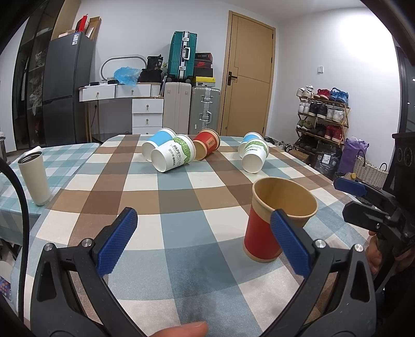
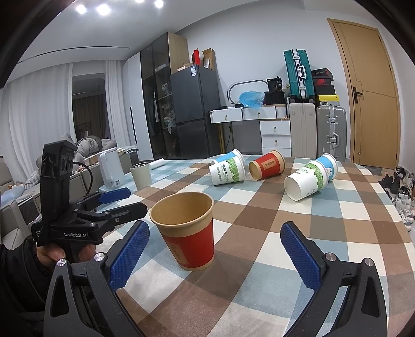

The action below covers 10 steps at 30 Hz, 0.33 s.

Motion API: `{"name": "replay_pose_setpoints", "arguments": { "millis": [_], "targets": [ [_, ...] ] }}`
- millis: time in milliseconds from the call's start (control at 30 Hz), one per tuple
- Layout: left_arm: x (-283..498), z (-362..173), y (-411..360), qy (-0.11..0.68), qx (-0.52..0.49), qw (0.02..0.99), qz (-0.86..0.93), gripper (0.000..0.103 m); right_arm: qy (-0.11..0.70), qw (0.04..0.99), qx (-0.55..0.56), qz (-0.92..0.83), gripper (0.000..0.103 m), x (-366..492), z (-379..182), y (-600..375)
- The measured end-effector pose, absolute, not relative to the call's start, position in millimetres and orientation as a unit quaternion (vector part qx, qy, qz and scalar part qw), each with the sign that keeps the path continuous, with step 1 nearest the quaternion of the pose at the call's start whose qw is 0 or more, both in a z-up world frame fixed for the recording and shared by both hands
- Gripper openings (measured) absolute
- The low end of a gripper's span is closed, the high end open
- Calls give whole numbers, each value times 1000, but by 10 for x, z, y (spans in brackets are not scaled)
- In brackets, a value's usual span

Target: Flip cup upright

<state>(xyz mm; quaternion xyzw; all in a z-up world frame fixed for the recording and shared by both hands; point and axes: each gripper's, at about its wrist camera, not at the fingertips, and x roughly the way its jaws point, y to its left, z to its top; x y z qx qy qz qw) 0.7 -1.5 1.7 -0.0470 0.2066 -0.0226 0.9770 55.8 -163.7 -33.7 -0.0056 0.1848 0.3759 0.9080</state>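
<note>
Red paper cup (image 2: 190,233) upright, checked tablecloth (image 2: 259,259)

My room is evenly and fairly brightly lit. The right wrist view catches three ceiling spots (image 2: 103,9) blown out to white at its top edge; light falls from above. Shadows stay soft: a faint dark patch lies on the surface (image 1: 181,186) under my left fingers (image 1: 118,243), and the red cup (image 2: 189,233) throws a small blurred shadow at its base. A mild sheen sits on the fridge (image 2: 194,96). Both views bow strongly, the door (image 2: 371,90) and walls curving near the rim, and black vignette fills the corners. Near things are sharp; print on the far cups (image 1: 179,153) is readable but soft.
</note>
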Motion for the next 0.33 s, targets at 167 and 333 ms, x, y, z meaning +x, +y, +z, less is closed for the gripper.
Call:
{"name": "replay_pose_setpoints", "arguments": {
  "millis": [167, 333],
  "targets": [
    [7, 18, -15, 206, -47, 977, -23, 102, 185, 908, -6, 376, 103, 555, -340, -1632],
    [4, 15, -13, 206, -47, 977, -24, 102, 185, 908, -7, 376, 103, 557, -348, -1629]
  ]
}}
